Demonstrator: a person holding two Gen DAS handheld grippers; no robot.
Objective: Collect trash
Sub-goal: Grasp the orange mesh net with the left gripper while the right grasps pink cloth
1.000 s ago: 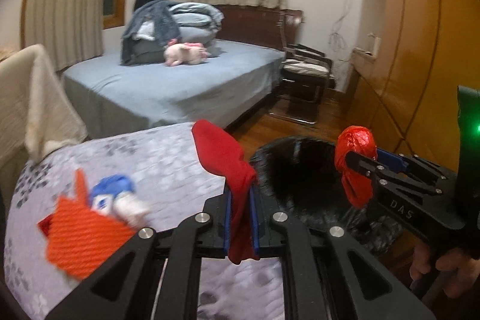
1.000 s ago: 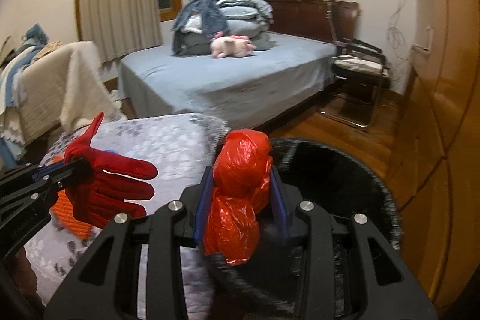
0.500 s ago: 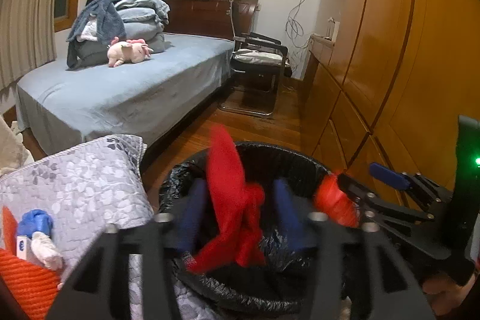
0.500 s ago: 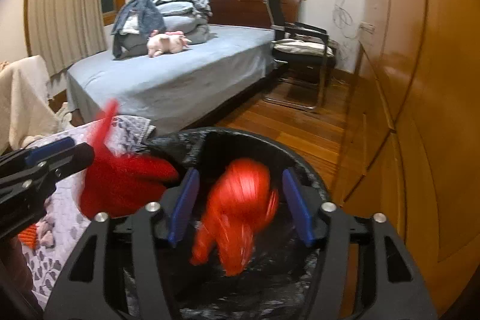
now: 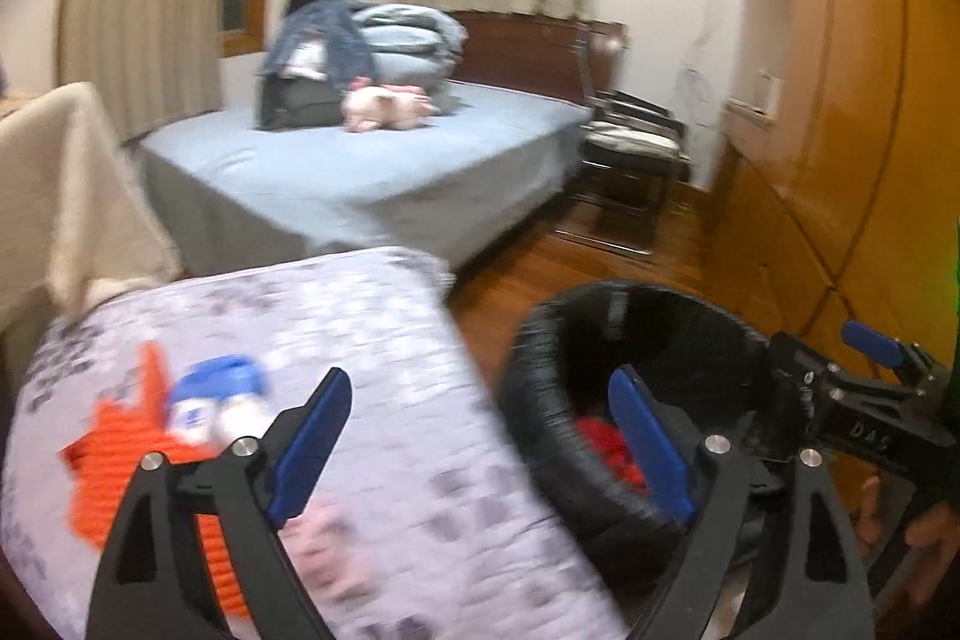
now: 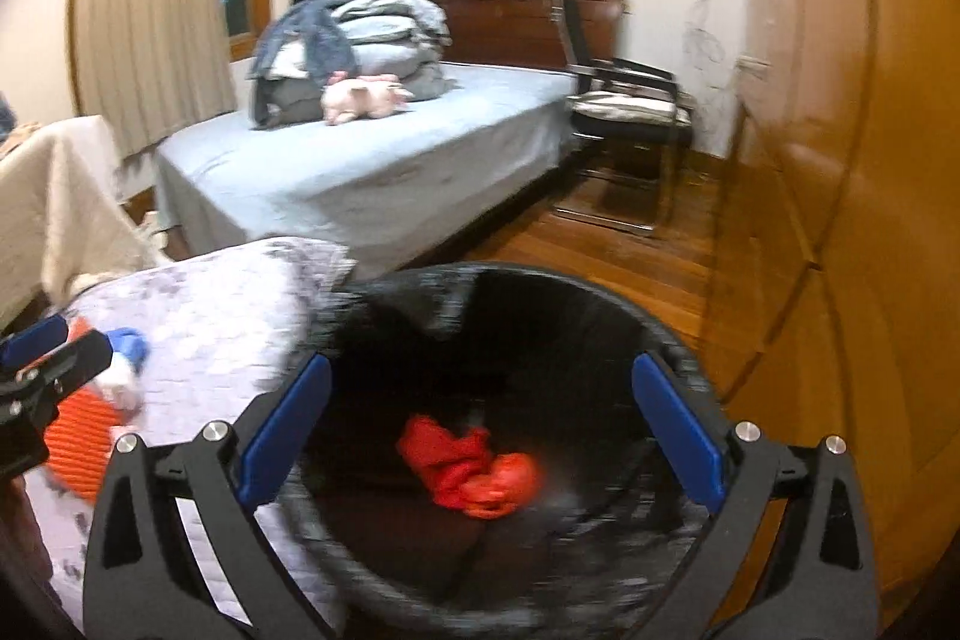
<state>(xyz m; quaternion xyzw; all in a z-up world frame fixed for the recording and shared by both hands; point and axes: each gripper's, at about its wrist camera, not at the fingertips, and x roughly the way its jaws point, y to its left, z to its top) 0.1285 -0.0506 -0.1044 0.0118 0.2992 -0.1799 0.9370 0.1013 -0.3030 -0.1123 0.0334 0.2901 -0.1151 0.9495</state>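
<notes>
At nine o'clock I see a ribbed orange mat (image 6: pixel 75 430) on the grey patterned quilt (image 6: pixel 210 310), with a blurred blue-and-white item (image 5: pixel 219 394) against it. My left gripper (image 5: pixel 480 436) is opening its jaws, nothing between them, straddling quilt edge and bin rim. At six o'clock the round bin (image 6: pixel 600 304), lined in glossy black plastic, holds the crumpled red trash (image 6: pixel 468 466). My right gripper (image 6: pixel 480 436) hangs above it, jaws opening and bare. Wooden cabinets (image 6: pixel 870 220) fill three o'clock.
</notes>
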